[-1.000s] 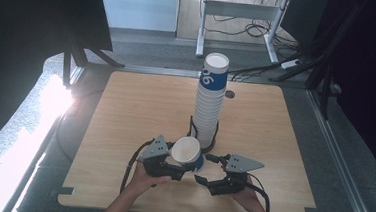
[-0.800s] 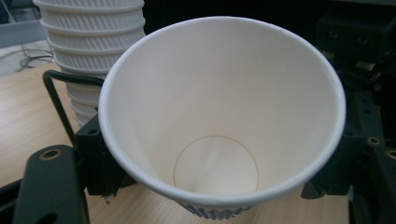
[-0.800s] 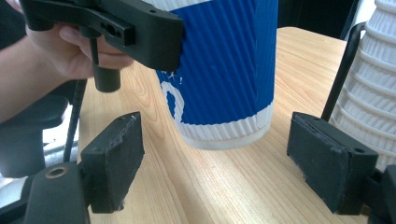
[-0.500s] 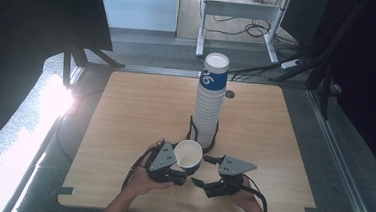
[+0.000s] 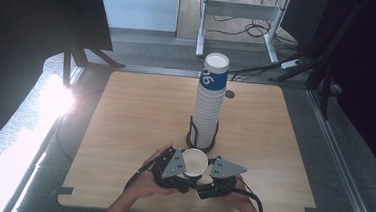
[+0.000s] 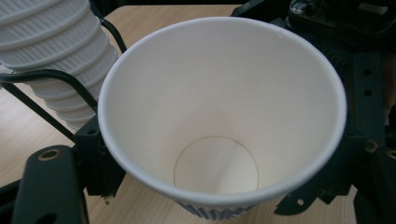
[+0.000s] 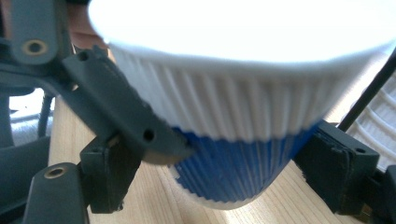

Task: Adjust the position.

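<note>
At the lower centre of the high view, the left gripper (image 5: 184, 167) and right gripper (image 5: 210, 173) both close their jaws on a single paper cup (image 5: 194, 162), mouth up. Just above it, a tall cup stack (image 5: 209, 100) stands in a black wire holder (image 5: 201, 137) on the wooden table (image 5: 125, 111).

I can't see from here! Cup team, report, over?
Both grippers shut on one empty paper cup, upright near table's front edge. Tall cup stack in wire holder right behind.
</note>
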Motion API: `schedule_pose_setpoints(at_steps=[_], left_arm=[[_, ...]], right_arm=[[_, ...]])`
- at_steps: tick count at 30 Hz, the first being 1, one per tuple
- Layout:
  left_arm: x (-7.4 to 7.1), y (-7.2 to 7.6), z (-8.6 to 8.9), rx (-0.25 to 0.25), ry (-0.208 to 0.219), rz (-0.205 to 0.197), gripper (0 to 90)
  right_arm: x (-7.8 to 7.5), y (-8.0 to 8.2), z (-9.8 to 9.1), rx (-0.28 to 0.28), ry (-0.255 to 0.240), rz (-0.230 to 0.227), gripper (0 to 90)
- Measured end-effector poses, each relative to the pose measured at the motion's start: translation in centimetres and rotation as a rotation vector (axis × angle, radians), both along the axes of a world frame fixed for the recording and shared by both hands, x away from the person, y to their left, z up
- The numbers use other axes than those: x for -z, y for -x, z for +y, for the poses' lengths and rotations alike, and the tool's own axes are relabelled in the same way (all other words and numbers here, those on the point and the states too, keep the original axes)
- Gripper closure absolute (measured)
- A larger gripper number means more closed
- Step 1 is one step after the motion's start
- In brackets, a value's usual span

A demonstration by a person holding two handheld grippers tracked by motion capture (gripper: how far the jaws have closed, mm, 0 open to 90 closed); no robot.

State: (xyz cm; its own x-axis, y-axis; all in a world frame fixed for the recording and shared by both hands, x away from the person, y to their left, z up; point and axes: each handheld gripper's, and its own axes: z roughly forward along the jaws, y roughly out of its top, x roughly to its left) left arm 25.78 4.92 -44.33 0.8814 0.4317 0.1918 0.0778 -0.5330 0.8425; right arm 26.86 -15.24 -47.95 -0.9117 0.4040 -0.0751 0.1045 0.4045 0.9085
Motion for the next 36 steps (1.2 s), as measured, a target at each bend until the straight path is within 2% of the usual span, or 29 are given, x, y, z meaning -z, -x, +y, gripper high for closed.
schedule_pose_setpoints(at_steps=[4,5,9,18,23,29,32,36], left_arm=[[0.1,0.0,-0.1,0.01,-0.004,0.01,20.2],[0.1,0.0,-0.1,0.012,-0.001,0.014,20.0],[0.2,-0.1,-0.1,0.011,0.007,0.019,19.6],[0.2,-0.1,0.0,0.003,0.03,0.03,16.8],[-0.4,-0.1,0.5,0.005,0.088,0.038,14.4],[-1.3,-0.1,1.7,0.019,0.197,0.052,12.3],[-1.6,-0.2,2.4,0.008,0.24,0.059,12.3],[-1.6,-0.6,3.1,-0.043,0.249,0.045,12.5]], right_arm=[[0.3,0.1,0.3,0.004,0.025,-0.026,22.0],[0.3,0.2,0.4,0.008,0.032,-0.038,25.4],[0.4,0.2,0.3,0.009,0.035,-0.054,25.9],[0.4,0.1,0.1,0.006,0.032,-0.047,26.8],[0.4,-0.1,-0.4,0.027,0.008,-0.035,27.0],[0.1,-0.4,-1.3,0.057,-0.032,-0.027,27.0],[0.0,-0.5,-1.7,0.072,-0.047,-0.023,27.0],[-0.2,-0.6,-2.1,0.087,-0.063,-0.022,27.0]])
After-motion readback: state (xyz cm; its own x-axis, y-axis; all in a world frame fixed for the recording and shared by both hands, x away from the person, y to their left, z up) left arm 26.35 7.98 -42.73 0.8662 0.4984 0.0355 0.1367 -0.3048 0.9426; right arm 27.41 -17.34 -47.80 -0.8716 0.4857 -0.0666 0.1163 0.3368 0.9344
